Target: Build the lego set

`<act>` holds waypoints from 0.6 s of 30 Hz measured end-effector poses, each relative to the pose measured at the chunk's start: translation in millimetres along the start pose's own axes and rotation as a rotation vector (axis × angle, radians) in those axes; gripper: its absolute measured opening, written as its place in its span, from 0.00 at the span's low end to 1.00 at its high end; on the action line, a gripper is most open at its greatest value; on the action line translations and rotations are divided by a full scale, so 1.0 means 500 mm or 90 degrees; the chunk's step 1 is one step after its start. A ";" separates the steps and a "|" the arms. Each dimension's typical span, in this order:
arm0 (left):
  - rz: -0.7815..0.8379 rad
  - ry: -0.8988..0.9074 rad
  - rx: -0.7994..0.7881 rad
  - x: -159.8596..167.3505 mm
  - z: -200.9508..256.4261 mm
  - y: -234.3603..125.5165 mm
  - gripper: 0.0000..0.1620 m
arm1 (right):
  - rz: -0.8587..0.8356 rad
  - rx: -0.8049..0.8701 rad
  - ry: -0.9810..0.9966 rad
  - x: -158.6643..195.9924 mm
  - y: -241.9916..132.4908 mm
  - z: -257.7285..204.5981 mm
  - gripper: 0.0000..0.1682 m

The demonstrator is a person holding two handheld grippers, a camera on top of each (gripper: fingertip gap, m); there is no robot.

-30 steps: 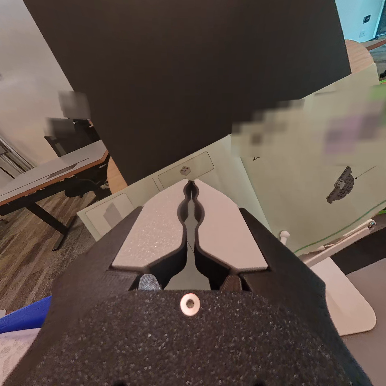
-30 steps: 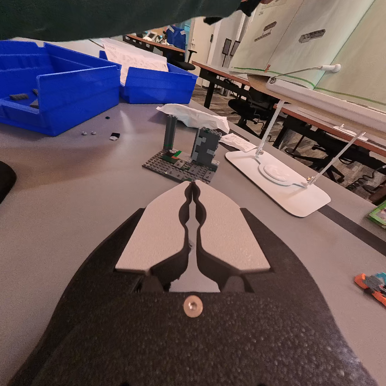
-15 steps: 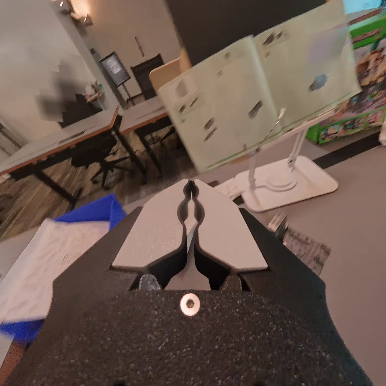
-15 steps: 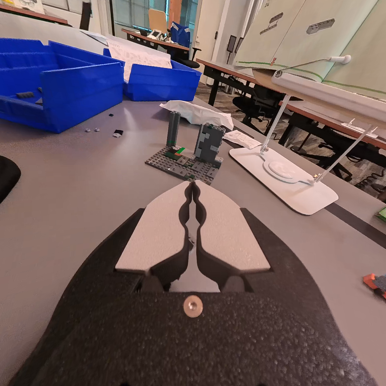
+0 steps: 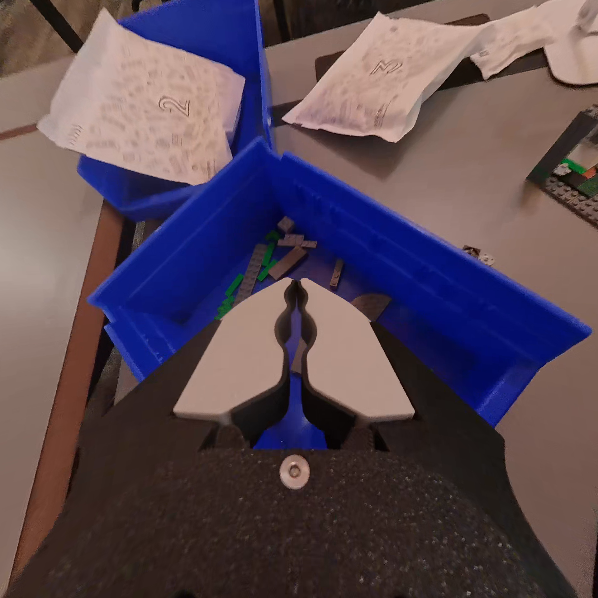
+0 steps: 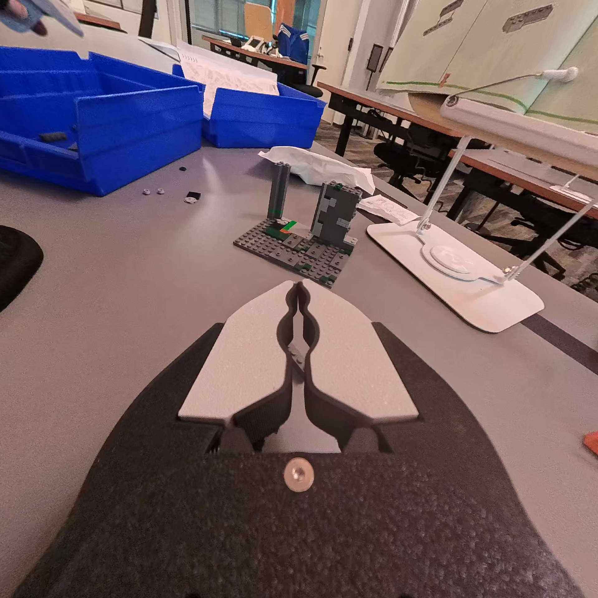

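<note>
- The grey desk (image 6: 129, 275) carries all parts; the work area sits in its middle, within reach of both grippers.
- The instruction booklet (image 6: 485, 48) stands on a white stand (image 6: 453, 284) at the right, raised so that the pages stay readable during assembly.
- Two blue bins hold stock. The nearer blue bin (image 5: 420, 246) holds loose grey and green bricks (image 5: 281, 255); the farther one carries a white parts bag (image 5: 145, 103).
- The lego build (image 6: 301, 239), a dark baseplate with a grey pillar and a grey wall, rests on the desk ahead of the right gripper (image 6: 298, 284).
- The left gripper (image 5: 295, 282) hangs over the nearer bin, jaws closed to a narrow slit and empty, probably to select a brick.
- The right gripper's jaws are near closed; a small grey studded piece (image 6: 297, 359) sits between them, apparently held.
</note>
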State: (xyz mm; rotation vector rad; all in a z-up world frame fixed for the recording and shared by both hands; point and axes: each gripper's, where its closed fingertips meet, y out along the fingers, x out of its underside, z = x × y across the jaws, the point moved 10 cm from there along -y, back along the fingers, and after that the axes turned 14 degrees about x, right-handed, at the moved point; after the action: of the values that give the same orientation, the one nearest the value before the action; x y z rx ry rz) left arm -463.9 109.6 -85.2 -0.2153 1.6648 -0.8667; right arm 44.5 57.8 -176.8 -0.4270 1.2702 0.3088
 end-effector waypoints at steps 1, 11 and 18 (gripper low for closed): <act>-0.005 -0.004 0.003 0.003 -0.006 0.006 0.00 | -0.002 0.003 0.001 0.001 -0.001 0.003 0.00; -0.085 -0.044 0.038 -0.002 -0.076 0.102 0.19 | -0.011 0.000 0.015 0.005 0.002 0.008 0.00; -0.123 -0.044 0.111 -0.015 -0.126 0.196 0.21 | -0.026 -0.002 0.021 0.013 0.010 0.007 0.00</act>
State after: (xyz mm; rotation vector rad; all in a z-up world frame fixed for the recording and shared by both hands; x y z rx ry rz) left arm -488.9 209.8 -139.9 -0.2853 1.5122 -1.1318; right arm 46.9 63.7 -183.2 -0.4611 1.2919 0.2708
